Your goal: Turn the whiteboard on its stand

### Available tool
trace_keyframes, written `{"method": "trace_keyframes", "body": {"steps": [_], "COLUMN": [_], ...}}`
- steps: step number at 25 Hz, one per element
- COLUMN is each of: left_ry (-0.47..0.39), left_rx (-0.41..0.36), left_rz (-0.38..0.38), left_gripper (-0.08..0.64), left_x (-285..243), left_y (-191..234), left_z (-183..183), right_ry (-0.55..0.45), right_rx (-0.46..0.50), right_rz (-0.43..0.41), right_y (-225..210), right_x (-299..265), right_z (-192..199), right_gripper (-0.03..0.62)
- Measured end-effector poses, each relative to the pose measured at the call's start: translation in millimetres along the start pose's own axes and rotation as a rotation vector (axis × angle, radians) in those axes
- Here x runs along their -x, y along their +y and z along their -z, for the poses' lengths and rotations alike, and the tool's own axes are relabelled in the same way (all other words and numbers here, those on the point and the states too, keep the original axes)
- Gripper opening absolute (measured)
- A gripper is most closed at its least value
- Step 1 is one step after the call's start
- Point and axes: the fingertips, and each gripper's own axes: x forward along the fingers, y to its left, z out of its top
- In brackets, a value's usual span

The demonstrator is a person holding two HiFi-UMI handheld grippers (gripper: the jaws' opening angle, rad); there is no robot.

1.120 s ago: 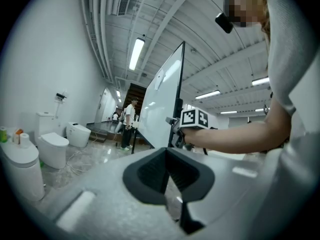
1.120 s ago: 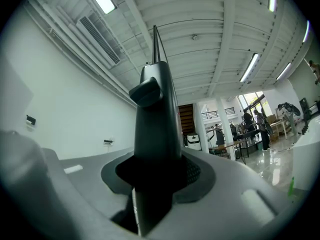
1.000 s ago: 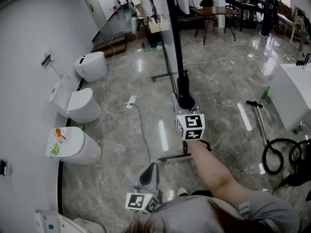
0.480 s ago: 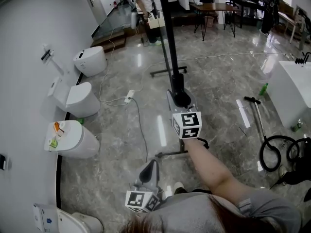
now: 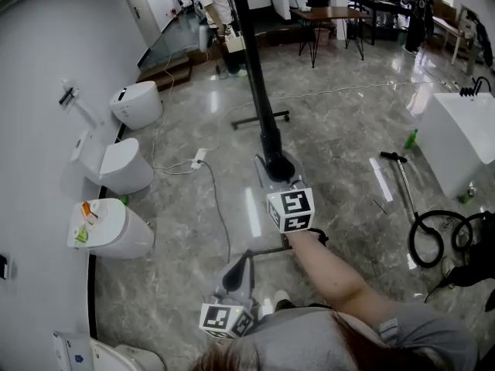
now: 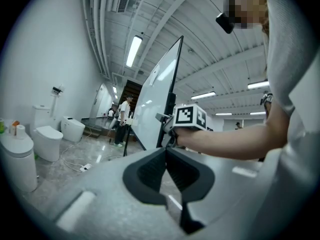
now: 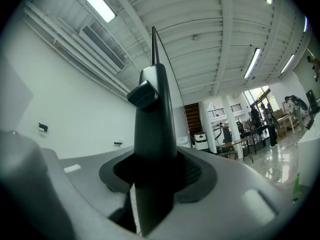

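Note:
The whiteboard (image 5: 251, 68) stands edge-on in the head view, a dark bar running from the top down to my right gripper (image 5: 277, 168). Its white face (image 6: 155, 99) shows in the left gripper view. The right gripper is shut on the board's dark frame edge (image 7: 155, 109), which fills the gap between the jaws; the jaws have just been opening a little around it. The stand's near foot (image 5: 267, 251) lies on the floor below my arm. My left gripper (image 5: 244, 260) hangs low and close to my body, shut with nothing in it (image 6: 166, 149).
Three white toilets (image 5: 116, 165) line the left wall. A power strip (image 5: 197, 158) with its cable lies on the floor left of the stand. A white cabinet (image 5: 460, 137), a pole (image 5: 398, 180) and a coiled hose (image 5: 433, 238) are right. A person (image 5: 213, 6) stands at the back.
The right gripper has moved left and slightly nearer with the board's edge in it, and the board's far end has swung left in the head view. The left gripper stays low by my body.

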Motion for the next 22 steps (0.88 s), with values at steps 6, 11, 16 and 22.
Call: {"method": "trace_keyframes", "body": {"steps": [6,11,16,22], "left_ry": [0.004,-0.001,-0.004,-0.02], "left_rx": [0.006,0.008,0.012,0.009], "left_rz": [0.029,0.03,0.016,0.001], "left_gripper": [-0.003,-0.003,-0.003,-0.003], "left_x": [-1,7,16,26], "left_y": [-17,-31,-44,-52], "left_z": [5,10,12,17], "right_ry": [-0.024,-0.017,-0.012,-0.012], "right_rx": [-0.01,0.004,0.005,0.005], "right_rz": [-0.021,-0.041,-0.056,-0.074], "right_y": [12,19,22,29], "right_x": [28,47,62,76], "right_z": [-4,-4,-7,-6], "right_gripper": [0.183,0.183,0.193,0.196]}}
